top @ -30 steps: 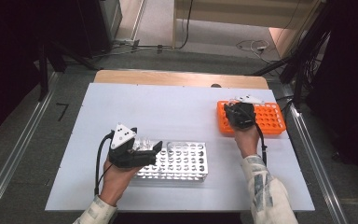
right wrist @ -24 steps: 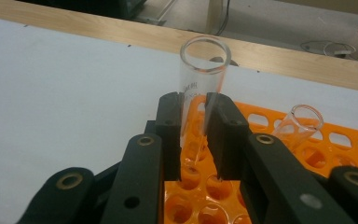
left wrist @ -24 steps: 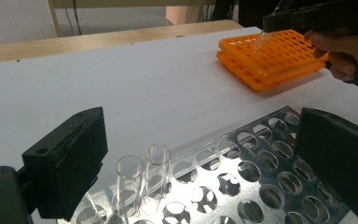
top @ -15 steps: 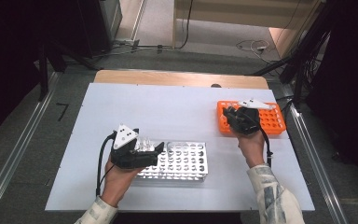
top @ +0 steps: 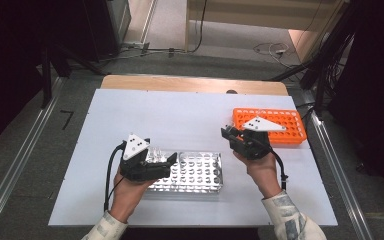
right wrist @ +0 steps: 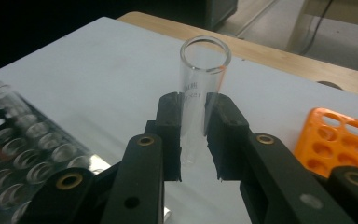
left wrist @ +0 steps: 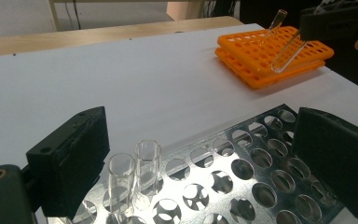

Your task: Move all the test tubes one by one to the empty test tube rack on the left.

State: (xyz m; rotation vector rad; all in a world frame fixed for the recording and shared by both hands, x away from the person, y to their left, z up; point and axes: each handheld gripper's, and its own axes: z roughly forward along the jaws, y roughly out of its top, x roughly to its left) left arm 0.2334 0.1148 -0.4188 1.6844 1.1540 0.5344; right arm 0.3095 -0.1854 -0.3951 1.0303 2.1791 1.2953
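Observation:
A perforated metal rack (top: pixel 195 172) lies at the table's front centre. Two empty glass tubes (left wrist: pixel 135 170) stand in its left end. My left gripper (top: pixel 166 162) hovers open over that end, its jaws on either side of the tubes (top: pixel 153 152) without touching them; the left gripper view shows the wide gap in my left gripper (left wrist: pixel 200 158). My right gripper (right wrist: pixel 195 112) is shut on an empty glass test tube (right wrist: pixel 200 88), held by its middle with the open mouth up. It hangs above the table just left of the orange rack (top: pixel 280 127), where my right gripper (top: pixel 228 134) points left.
The orange rack (left wrist: pixel 270 51) lies at the right side of the white table (top: pixel 180 115). A wooden strip (top: pixel 190 84) runs along the far edge. Bare tabletop lies between the two racks and to the far left.
My right gripper has come off the orange rack and moved left and nearer to the person, with the tube in it. The left gripper has barely moved.

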